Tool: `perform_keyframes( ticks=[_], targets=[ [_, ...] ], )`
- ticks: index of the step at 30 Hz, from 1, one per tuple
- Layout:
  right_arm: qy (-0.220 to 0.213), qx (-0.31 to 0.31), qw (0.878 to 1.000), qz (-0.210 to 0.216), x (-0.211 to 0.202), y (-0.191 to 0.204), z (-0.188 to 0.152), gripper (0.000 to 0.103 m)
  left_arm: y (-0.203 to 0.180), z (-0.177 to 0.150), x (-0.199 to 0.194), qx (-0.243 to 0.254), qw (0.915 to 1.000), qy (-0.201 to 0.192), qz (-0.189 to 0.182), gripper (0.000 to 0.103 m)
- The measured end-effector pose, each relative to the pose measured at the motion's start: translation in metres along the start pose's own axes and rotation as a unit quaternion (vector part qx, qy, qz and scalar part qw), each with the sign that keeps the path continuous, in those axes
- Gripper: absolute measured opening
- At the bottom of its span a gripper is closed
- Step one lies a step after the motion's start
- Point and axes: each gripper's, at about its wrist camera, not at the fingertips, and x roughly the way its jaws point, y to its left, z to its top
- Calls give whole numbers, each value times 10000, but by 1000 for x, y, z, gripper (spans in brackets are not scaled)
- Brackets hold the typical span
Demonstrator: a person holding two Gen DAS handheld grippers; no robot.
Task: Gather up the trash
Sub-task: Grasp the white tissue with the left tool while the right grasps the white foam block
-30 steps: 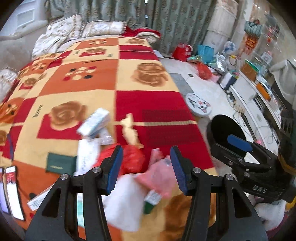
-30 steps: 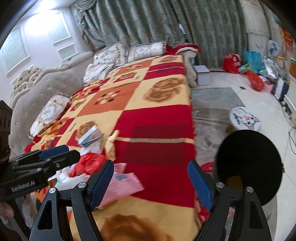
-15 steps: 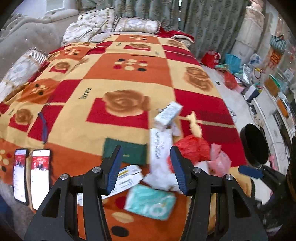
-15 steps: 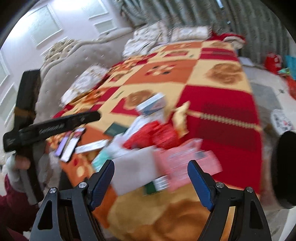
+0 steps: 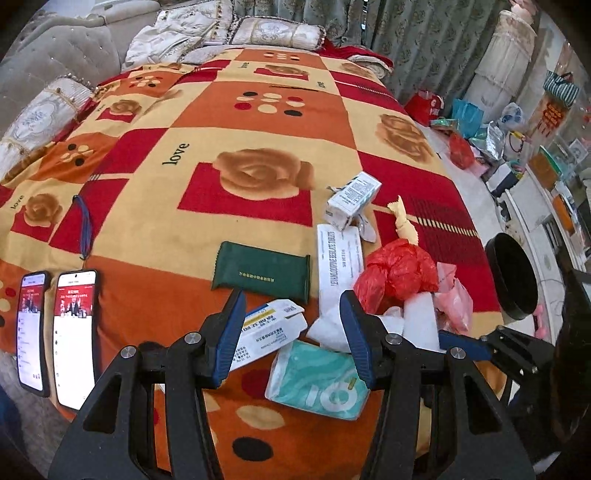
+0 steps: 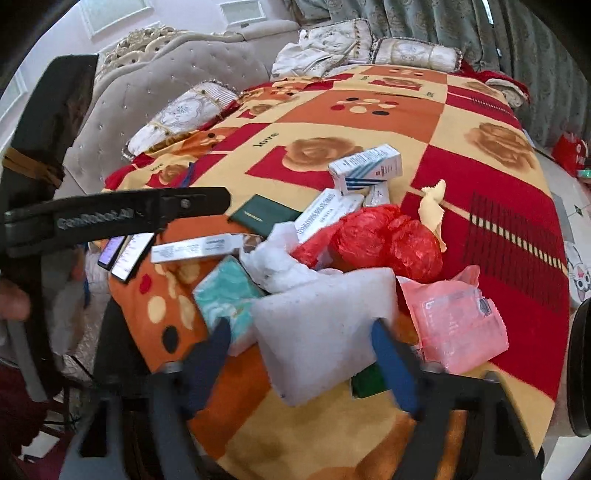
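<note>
Trash lies heaped on the bed's near right corner. My left gripper [image 5: 293, 334] hangs open above a flattened white carton [image 5: 266, 328] and a teal tissue pack [image 5: 317, 391], touching neither. My right gripper [image 6: 303, 352] is closing, blurred, around a white foam block [image 6: 325, 328]; its pads are not pressing on it. Behind the block lie a crumpled red bag [image 6: 388, 240], a pink bag [image 6: 454, 325], crumpled tissue [image 6: 280, 262], white medicine boxes [image 6: 365, 168], a green pouch [image 6: 262, 214] and a yellow wrapper [image 6: 432, 210]. A black bin [image 5: 511, 280] stands beside the bed.
Two lit phones [image 5: 74, 332] lie at the bed's near left edge, a blue cord [image 5: 85, 229] behind them. Pillows [image 5: 280, 31] and a padded headboard [image 6: 159, 96] are at the far end. Bags and clutter [image 5: 461, 147] crowd the floor on the right.
Both views have swung left across the bed, from the bin side to the trash heap. The right jaws have narrowed around the white foam block. The left jaws keep the same gap.
</note>
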Motion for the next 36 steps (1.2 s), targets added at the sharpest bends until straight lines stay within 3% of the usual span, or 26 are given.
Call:
perform_keyframes(
  ticks=[4, 7, 15, 21, 22, 25, 28, 36],
  targets=[
    [-321, -9, 9995, 51, -25, -11, 6, 33, -4, -3, 3, 60, 9998, 95, -149, 51],
    [-480, 38, 9988, -62, -38, -21, 11, 27, -11, -7, 10, 113, 9989, 244, -384, 51],
    [-647, 637, 9958, -79, -49, -63, 20, 27, -49, -17, 33, 654, 9935, 633, -686, 53],
    [-655, 506, 9965, 143, -46, -57, 17, 27, -60, -17, 54, 743, 9928, 739, -573, 52],
    [-663, 490, 9965, 153, -45, -56, 16, 27, -60, -17, 54, 747, 9927, 726, -602, 44],
    [-669, 443, 9965, 225, -46, -55, 16, 25, -57, -15, 51, 729, 9925, 716, -665, 37],
    [-646, 339, 9967, 346, -50, -52, 19, 11, -53, -11, 40, 653, 9925, 662, -798, 35],
    [-1047, 416, 9930, 343, -71, -55, 25, 11, -48, 9, 3, 612, 9947, 175, -810, 35]
  ],
)
